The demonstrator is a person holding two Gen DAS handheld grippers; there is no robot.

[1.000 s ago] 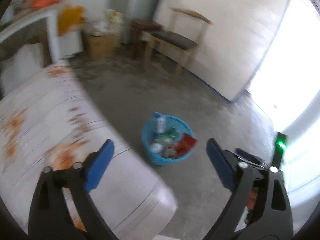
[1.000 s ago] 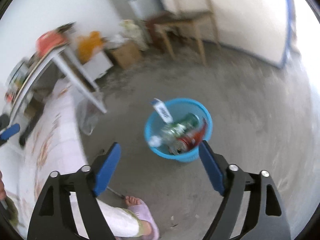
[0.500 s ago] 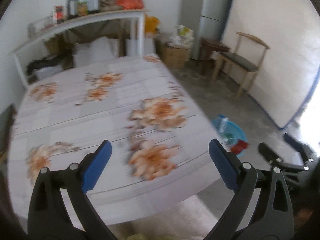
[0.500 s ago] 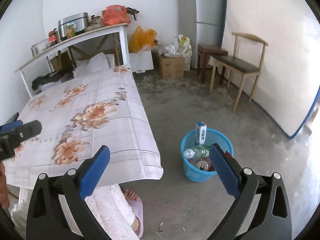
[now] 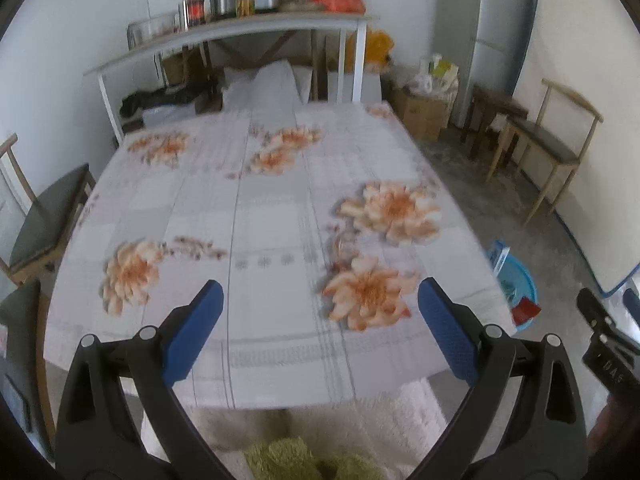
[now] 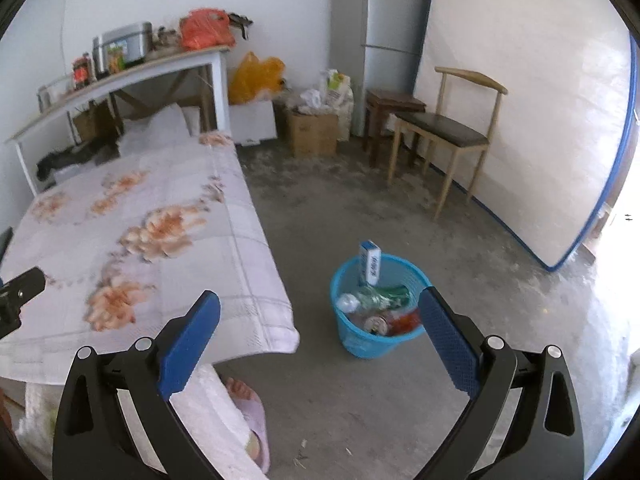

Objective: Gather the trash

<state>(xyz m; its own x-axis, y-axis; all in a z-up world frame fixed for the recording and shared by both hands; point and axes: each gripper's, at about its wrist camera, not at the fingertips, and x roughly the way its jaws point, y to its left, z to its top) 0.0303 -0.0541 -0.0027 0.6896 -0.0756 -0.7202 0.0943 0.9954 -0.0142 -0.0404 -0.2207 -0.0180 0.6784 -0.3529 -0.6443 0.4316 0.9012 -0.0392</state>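
A blue plastic basket (image 6: 360,344) stands on the concrete floor beside the table. It holds a white and blue carton (image 6: 370,262), a green can (image 6: 390,294), a clear bottle and a red packet (image 6: 404,322). My right gripper (image 6: 320,304) hangs above and in front of the basket, open, with nothing between its blue pads. My left gripper (image 5: 320,300) is open and empty over the near end of the flower-print tablecloth (image 5: 280,220). In the left wrist view the basket (image 5: 524,280) shows past the table's right edge, partly hidden by it.
A wooden chair (image 6: 448,132), a dark stool, a cardboard box (image 6: 314,134) and a fridge (image 6: 380,20) line the far wall. A mattress (image 6: 520,120) leans at the right. Another chair (image 5: 44,216) stands left of the table. A person's slippered foot (image 6: 248,400) is near the table corner.
Both views have swung up from the basket and levelled out. The left gripper turned left to face the table top. The right gripper rose, and its jaws stand slightly wider.
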